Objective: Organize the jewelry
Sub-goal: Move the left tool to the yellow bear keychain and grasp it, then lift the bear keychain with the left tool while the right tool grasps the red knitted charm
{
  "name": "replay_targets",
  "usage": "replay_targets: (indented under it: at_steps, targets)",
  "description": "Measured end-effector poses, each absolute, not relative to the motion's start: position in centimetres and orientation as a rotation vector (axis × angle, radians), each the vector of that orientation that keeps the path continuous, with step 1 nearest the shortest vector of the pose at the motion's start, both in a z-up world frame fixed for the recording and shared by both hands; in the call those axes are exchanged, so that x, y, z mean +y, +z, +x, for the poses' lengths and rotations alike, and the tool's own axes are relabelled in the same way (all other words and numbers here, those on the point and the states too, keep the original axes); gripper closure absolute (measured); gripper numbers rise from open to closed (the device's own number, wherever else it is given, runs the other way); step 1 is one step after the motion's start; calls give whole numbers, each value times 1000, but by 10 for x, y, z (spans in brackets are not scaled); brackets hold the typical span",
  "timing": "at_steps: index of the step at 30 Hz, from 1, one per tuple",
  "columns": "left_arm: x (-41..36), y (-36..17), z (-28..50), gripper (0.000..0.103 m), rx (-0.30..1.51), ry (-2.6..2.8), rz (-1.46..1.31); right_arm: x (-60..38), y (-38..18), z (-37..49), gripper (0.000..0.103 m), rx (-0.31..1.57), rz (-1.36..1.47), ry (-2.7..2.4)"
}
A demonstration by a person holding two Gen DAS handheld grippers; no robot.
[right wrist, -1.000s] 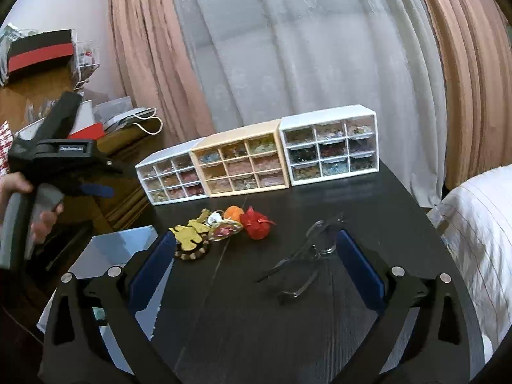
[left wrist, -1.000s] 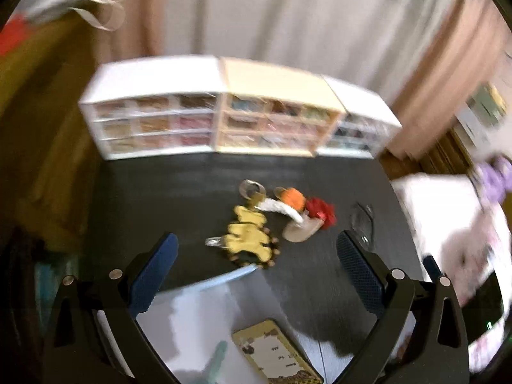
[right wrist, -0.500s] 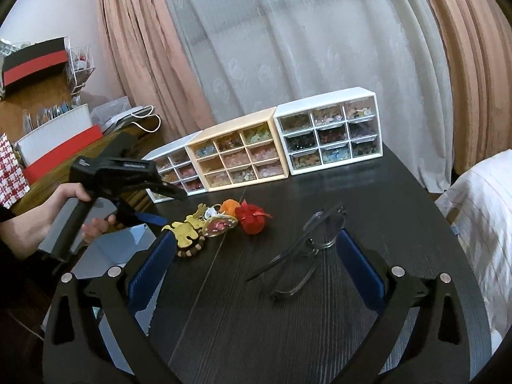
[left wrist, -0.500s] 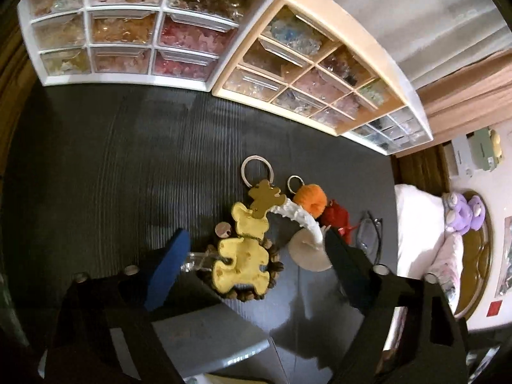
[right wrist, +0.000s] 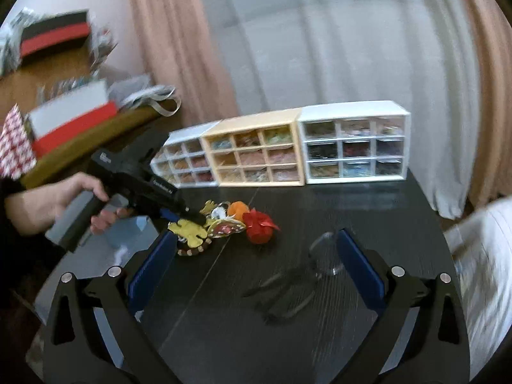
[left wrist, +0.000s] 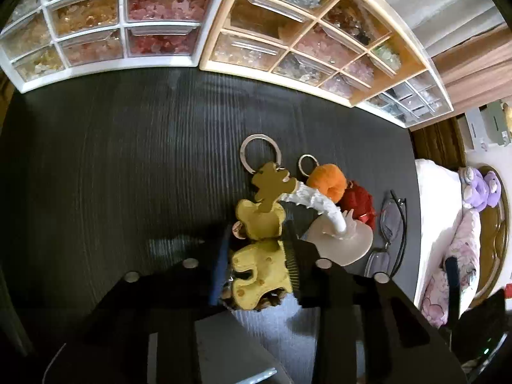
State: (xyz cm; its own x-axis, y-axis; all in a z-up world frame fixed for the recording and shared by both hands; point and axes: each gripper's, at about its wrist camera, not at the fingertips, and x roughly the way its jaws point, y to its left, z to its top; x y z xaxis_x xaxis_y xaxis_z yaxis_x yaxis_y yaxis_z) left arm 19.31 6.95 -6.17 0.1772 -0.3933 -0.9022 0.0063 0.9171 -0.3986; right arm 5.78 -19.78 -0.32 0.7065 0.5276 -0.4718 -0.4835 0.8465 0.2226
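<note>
Closing in over the last second, my left gripper has dropped from a high look at the surface and narrowed its fingers onto the yellow keychain, which lies in the pile before the drawer boxes. I judge the pickup is starting. My right gripper hovers with fingers spread, empty, above the glasses. Only its view shows my hand; only the left shows the key ring.
</note>
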Motion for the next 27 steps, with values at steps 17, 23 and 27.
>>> replay_targets:
  at_steps: [17,23,27]
  targets:
    - [78,-48,187,93,1294,-319,-370,-137,-49,136,50,877,-144,696]
    - [75,-46,186,93,1303,-331,-354,-130,-54,146,63,911,-133,685]
    - [68,-45,188,93,1316,-332,-347,-129,-56,149,71,913,-139,666]
